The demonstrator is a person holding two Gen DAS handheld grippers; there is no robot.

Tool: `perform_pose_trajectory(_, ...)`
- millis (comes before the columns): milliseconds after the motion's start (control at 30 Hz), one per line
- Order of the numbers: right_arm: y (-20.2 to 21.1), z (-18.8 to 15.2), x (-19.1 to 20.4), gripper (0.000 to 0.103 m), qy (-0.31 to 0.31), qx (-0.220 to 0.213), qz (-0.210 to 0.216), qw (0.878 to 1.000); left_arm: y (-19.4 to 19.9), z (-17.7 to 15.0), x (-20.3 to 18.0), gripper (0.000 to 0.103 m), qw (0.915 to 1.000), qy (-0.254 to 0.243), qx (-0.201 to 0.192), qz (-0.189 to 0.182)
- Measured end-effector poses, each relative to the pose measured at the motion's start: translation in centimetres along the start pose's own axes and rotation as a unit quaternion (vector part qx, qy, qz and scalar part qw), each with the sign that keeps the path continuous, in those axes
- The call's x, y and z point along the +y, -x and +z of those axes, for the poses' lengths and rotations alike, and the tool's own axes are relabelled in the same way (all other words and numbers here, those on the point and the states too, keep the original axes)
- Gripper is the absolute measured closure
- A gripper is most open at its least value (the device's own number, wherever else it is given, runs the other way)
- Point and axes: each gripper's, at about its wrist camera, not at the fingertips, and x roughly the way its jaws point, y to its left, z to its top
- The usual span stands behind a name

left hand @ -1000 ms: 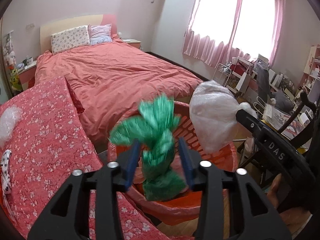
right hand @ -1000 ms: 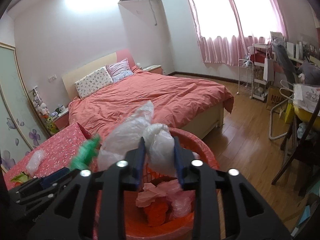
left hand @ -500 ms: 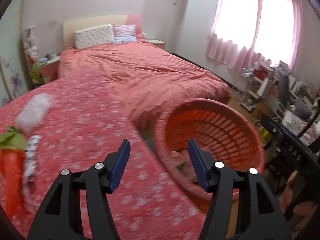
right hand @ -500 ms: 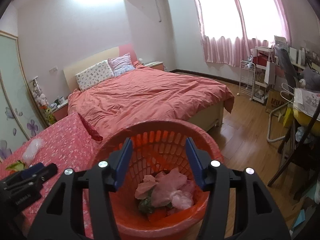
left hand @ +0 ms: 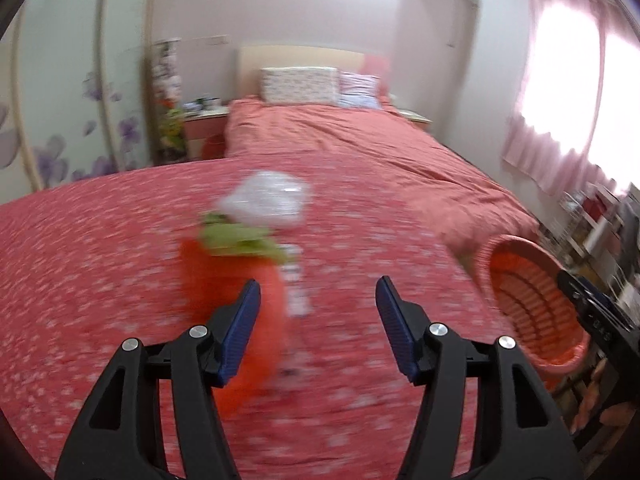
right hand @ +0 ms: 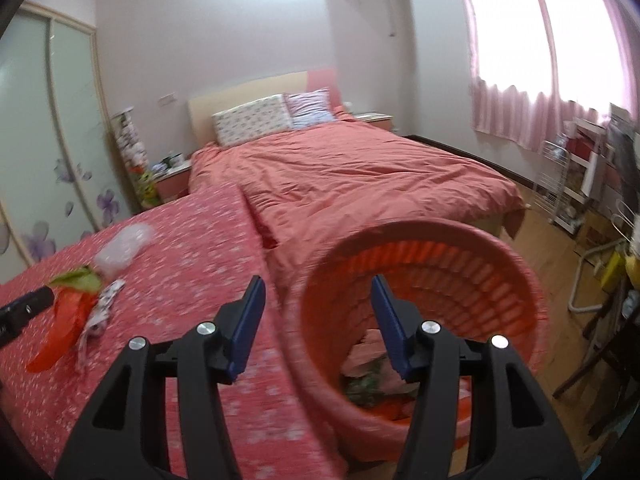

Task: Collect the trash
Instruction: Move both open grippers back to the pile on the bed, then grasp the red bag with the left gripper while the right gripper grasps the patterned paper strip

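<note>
Trash lay ahead of the left gripper (left hand: 318, 320), whose jaws stood apart and empty: an orange wrapper (left hand: 236, 308) with a green end just past the left jaw, its long axis running away from the camera; a clear bag (left hand: 266, 200) beyond it; and a small patterned scrap (left hand: 298, 284) beside it, three pieces on the table (left hand: 100, 280).

From the right wrist, the right gripper (right hand: 318, 322) was also open and empty, straddling the basket (right hand: 512, 280) rim. The same three pieces lay far to its left, so I judged the left gripper nearer. One basket already held crumpled trash.
</note>
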Motion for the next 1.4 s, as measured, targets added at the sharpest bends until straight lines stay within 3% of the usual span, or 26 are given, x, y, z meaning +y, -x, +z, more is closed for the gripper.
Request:
perform_pose_trajectory(167, -0.3, -0.5, 3.2, 0.049, 0.022, 0.010, 0.019, 1.000, -1.9, -0.3, 3.8, 0.043, 0.9989, 0.032, 0.033, 0.012)
perform_pose_trajectory(333, -0.3, -0.6, 5.9, 0.049, 0.040, 0.016, 0.029, 0.999, -3.9, -0.3, 4.8, 0.042, 0.9976, 0.051, 0.046, -0.005)
perform_pose_trajectory(633, -0.9, -0.6, 8.8, 0.049, 0.062, 0.028, 0.040, 0.997, -7.2, -0.5, 6.4, 0.040, 0.9942, 0.071, 0.080, 0.009)
perform_pose_trajectory(833, -1.1, -1.0, 11.3, 0.049, 0.082, 0.033, 0.051, 0.995, -6.1, -0.7, 7.7, 0.072, 0.9950, 0.069, 0.071, -0.006)
perform_pose_trajectory(933, -1.0, -1.1, 12.7, 0.049, 0.091, 0.033, 0.059, 0.994, -5.4, -0.7, 8.7, 0.082, 0.9957, 0.068, 0.064, -0.003)
perform_pose_trajectory(1100, -0.9, -1.1, 15.0, 0.049, 0.102, 0.033, 0.075, 0.991, -4.3, -0.8, 11.1, 0.087, 0.9962, 0.068, 0.053, 0.017)
perform_pose_trajectory(1400, -1.8, -1.4, 20.1, 0.049, 0.123, 0.048, 0.123, 0.984, -2.1, -0.9, 16.5, 0.088, 0.9934, 0.094, 0.035, 0.054)
